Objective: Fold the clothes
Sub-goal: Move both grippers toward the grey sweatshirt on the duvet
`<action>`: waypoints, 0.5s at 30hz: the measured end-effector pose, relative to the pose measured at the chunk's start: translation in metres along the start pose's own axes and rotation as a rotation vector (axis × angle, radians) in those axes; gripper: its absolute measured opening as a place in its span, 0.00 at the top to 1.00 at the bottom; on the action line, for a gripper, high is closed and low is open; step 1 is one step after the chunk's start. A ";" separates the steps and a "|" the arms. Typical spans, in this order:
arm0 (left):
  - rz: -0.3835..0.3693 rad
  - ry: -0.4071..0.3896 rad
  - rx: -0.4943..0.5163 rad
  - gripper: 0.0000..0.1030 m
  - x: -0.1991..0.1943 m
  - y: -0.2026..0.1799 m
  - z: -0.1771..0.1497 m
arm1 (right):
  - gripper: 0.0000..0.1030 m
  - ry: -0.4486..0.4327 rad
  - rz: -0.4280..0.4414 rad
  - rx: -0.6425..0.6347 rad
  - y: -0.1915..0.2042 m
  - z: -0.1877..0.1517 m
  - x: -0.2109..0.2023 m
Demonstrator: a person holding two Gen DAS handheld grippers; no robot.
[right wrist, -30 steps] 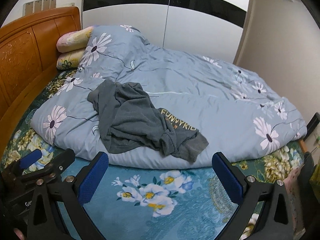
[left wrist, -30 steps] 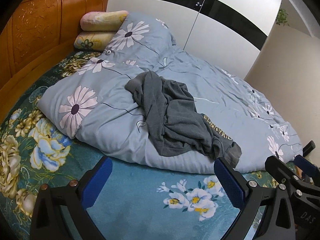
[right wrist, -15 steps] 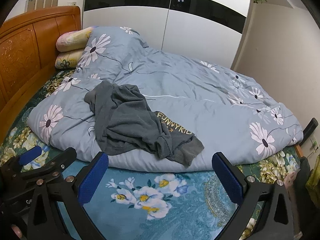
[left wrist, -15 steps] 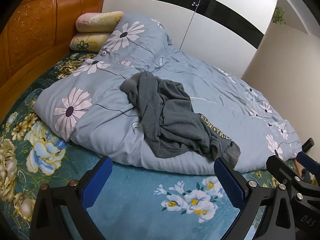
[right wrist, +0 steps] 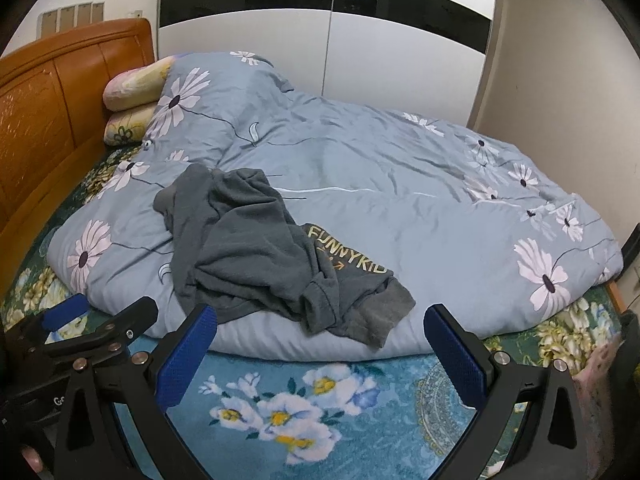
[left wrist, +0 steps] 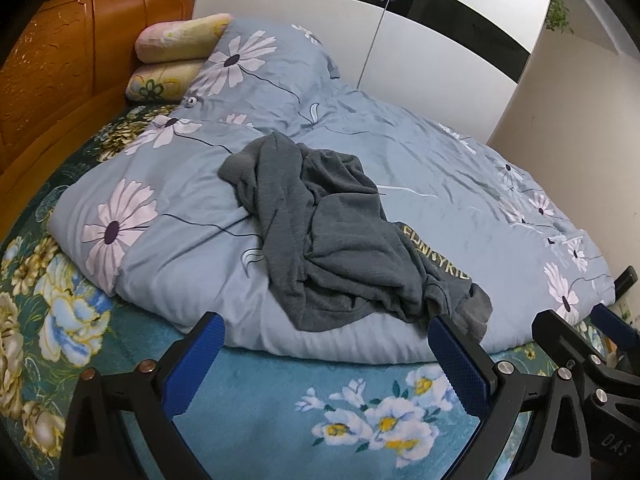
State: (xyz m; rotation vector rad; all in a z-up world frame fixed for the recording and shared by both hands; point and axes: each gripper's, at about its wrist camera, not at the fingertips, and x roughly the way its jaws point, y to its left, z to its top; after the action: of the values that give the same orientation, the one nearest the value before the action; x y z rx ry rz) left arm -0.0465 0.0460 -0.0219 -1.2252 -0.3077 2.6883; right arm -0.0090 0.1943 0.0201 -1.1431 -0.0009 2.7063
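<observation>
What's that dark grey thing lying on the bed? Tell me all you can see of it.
The grey garment is a soft, knit-looking top, crumpled and unfolded, with yellow "FUNNYKID" lettering partly showing. It lies in a heap on the pale blue flowered duvet, near its front edge, one ribbed end drooping toward the teal floral sheet. Nothing grips it: both grippers sit short of it with fingers apart.

Even indoor light, ceiling-lamp glare on glossy wardrobe [left wrist: 440, 40]; sharp focus, strong fisheye bending, dark vignetted corners
</observation>
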 end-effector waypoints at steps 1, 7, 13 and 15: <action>0.005 -0.002 0.001 0.00 0.003 -0.003 0.001 | 0.00 0.000 0.003 0.005 -0.003 0.000 0.004; 0.045 -0.002 0.024 0.00 0.018 -0.016 0.006 | 0.00 0.019 0.040 0.023 -0.018 -0.001 0.024; 0.062 0.023 0.059 0.00 0.033 -0.027 0.008 | 0.00 0.037 0.076 0.061 -0.030 -0.002 0.042; 0.064 0.030 0.062 0.00 0.037 -0.028 0.008 | 0.00 0.043 0.090 0.071 -0.032 -0.002 0.047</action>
State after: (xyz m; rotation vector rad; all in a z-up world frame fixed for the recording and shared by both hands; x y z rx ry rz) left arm -0.0745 0.0810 -0.0367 -1.2778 -0.1828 2.7078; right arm -0.0334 0.2346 -0.0121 -1.2086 0.1558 2.7341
